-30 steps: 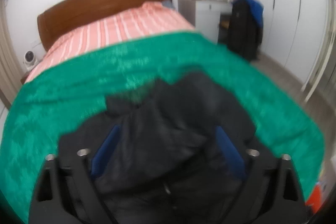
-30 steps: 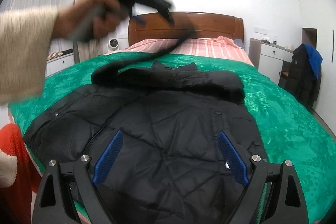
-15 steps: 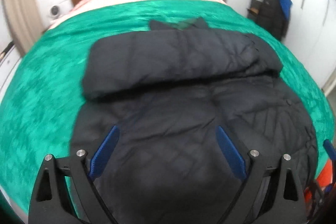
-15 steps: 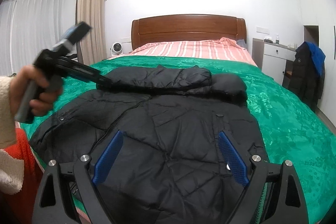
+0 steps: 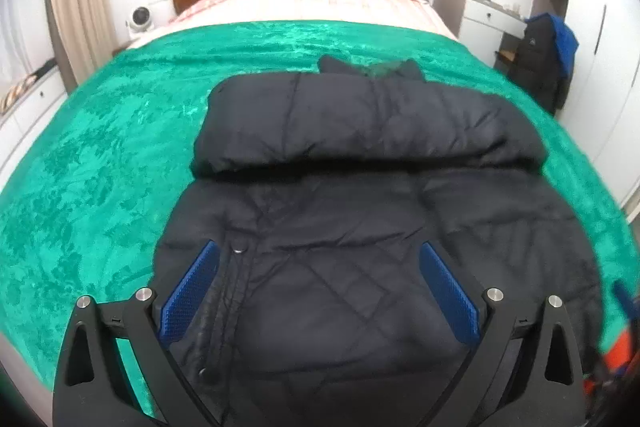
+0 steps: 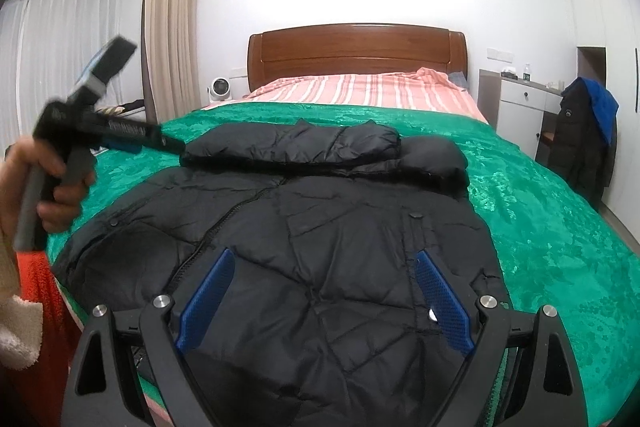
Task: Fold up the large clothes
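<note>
My left gripper [image 5: 318,285] is spread wide with nothing between its blue pads [image 5: 188,293], hanging over the black quilted jacket [image 5: 360,227]. My right gripper [image 6: 322,301] is likewise released above the jacket's lower part. The jacket lies on the green blanket [image 6: 540,219], sleeves folded across its chest. Beyond it stands the wooden headboard [image 6: 356,51]. White lettering on my left gripper's body is too blurred to read.

From my right wrist view, the black jacket [image 6: 320,227] fills the bed's middle, open green blanket [image 6: 560,227] lies free at three o'clock, and my left hand-held gripper [image 6: 176,146] blocks the nine o'clock side.
</note>
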